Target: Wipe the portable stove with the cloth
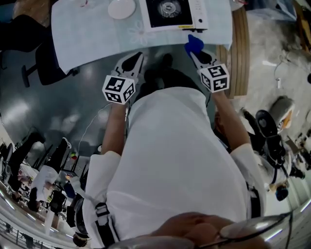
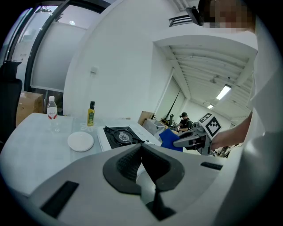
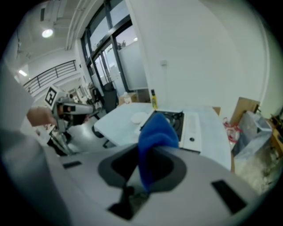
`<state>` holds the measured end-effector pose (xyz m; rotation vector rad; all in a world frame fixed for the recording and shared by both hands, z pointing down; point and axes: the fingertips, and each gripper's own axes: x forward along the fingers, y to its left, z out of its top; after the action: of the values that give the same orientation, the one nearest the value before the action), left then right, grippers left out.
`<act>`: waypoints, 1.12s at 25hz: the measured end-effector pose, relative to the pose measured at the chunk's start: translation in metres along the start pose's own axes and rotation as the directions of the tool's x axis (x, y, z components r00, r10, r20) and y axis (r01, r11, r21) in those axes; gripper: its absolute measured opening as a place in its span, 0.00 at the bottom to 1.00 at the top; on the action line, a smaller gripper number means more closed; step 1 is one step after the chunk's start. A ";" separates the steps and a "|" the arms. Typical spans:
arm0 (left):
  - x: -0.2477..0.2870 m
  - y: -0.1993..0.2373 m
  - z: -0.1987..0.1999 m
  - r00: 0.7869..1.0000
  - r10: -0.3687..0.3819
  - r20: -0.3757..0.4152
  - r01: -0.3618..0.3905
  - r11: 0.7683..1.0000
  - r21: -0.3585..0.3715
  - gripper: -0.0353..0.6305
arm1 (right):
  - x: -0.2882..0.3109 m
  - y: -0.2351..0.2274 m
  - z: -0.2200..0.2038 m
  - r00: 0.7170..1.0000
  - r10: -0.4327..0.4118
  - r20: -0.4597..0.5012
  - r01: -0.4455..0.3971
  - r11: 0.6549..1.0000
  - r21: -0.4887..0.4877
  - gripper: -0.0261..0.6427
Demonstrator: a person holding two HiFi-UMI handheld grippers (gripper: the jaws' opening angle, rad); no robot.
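The portable stove [image 1: 172,12] is white with a black burner top and stands on the pale-covered table [image 1: 87,39], ahead of both grippers. My right gripper [image 1: 197,52] is shut on a blue cloth [image 1: 193,44] just off the table's near edge, short of the stove. In the right gripper view the blue cloth [image 3: 154,134] sticks up from between the jaws, with the stove [image 3: 179,121] beyond it. My left gripper [image 1: 132,64] hovers off the table edge, left of the stove; in its own view the left gripper [image 2: 141,148] has its jaws together on nothing.
A white plate [image 1: 121,8] lies left of the stove. A yellow oil bottle [image 2: 91,114] and a water bottle [image 2: 52,112] stand at the back of the table. A black chair [image 1: 46,63] stands at the left; a box and bags [image 3: 254,128] sit on the right.
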<state>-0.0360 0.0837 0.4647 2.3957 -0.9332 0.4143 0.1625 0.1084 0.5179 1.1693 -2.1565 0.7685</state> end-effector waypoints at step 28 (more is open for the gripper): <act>0.058 0.013 -0.001 0.988 0.131 -0.076 -0.136 0.989 -0.064 0.10 | 0.131 -0.068 -0.094 0.930 0.149 -0.335 -0.073 0.971 0.229 0.16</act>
<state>-0.0039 0.0449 0.4966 2.2487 -1.0621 0.5063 0.1801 0.0735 0.6886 0.9289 -1.8868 1.1877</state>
